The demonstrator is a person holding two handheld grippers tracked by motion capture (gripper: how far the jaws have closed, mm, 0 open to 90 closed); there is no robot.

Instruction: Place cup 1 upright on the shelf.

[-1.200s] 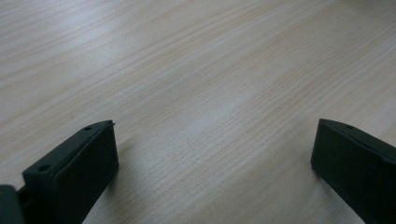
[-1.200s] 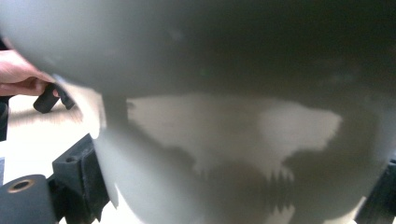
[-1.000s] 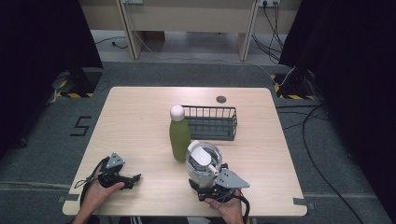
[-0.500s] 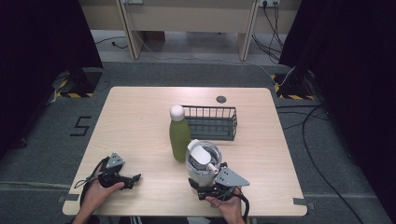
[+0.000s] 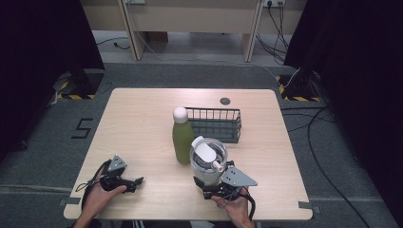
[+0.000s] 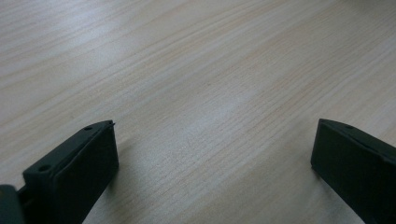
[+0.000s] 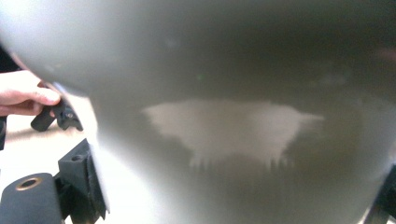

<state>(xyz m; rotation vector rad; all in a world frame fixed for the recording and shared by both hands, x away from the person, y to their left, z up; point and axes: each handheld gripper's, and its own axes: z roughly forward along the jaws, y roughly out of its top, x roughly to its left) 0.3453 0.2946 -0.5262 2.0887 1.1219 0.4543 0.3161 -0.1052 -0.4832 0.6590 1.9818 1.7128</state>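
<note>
- Gripping low: right hand-held gripper [image 5: 211,183], at the counter's [image 5: 142,123] 6 o'clock edge, grasps the lidded tumbler [image 5: 207,159] near its base, jaws set against its wall [image 7: 233,93] on both sides. Risk: a tall load held low may tip or swing on lifting.
- Tumbler wall: smooth and rounded. Risk: slipping through the pads if the squeeze is light, then dropping back onto the counter or off its near edge.
- Tumbler lid: white, flip type; whether it is latched cannot be told. Risk: spilling if tilted.
- Left hand-held gripper [image 5: 135,181]: released, jaws wide apart over bare wood [image 6: 215,158], at 9 o'clock of the tumbler, well apart. Risk: none likely while it rests.
- Green bottle [image 5: 182,140]: upright, just beside the tumbler at its 11 o'clock. Risk: a sideways lift could knock it over.
- Wire basket [image 5: 214,124]: at 12 o'clock, behind the tumbler. Risk: catching the tumbler's foot on the rim if carried over too low.
</note>
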